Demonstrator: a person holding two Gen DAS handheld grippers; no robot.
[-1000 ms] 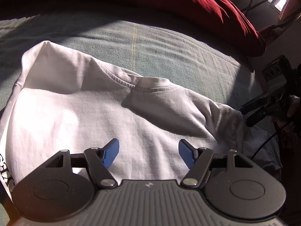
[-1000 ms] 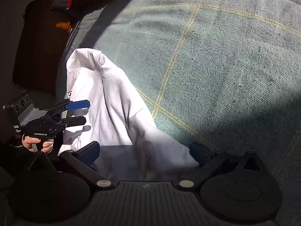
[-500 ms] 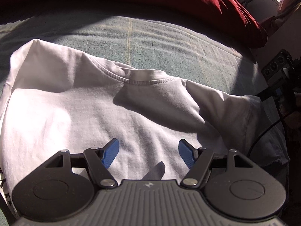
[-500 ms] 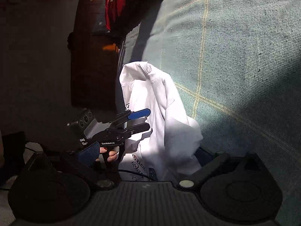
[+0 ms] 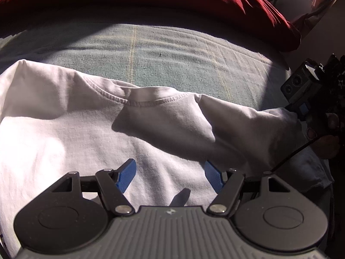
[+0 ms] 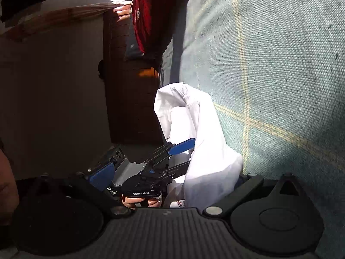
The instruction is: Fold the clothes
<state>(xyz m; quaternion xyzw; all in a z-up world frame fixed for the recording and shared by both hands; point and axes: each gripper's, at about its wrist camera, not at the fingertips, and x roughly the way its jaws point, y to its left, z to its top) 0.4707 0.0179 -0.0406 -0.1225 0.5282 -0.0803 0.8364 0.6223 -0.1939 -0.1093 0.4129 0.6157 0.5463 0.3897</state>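
A white T-shirt lies front-up on a green plaid bedspread, its collar towards the far side. My left gripper hovers open over the chest, with nothing between its blue pads; the right wrist view shows it beside the shirt, jaws apart. The shirt's right sleeve stretches out to the right gripper's camera housing at the bed's edge. In its own view my right gripper stands wide open. The sleeve cloth hangs over and hides its right finger.
A red blanket is heaped along the far side of the bed. Dark wooden furniture stands beside the bed past the shirt. A black cable trails over the sleeve. A person's hand grips the right tool.
The right gripper tipped from looking down at the bed to level and sank. The sleeve was drawn out to the right. The left gripper drifted slightly over the shirt and stayed open.
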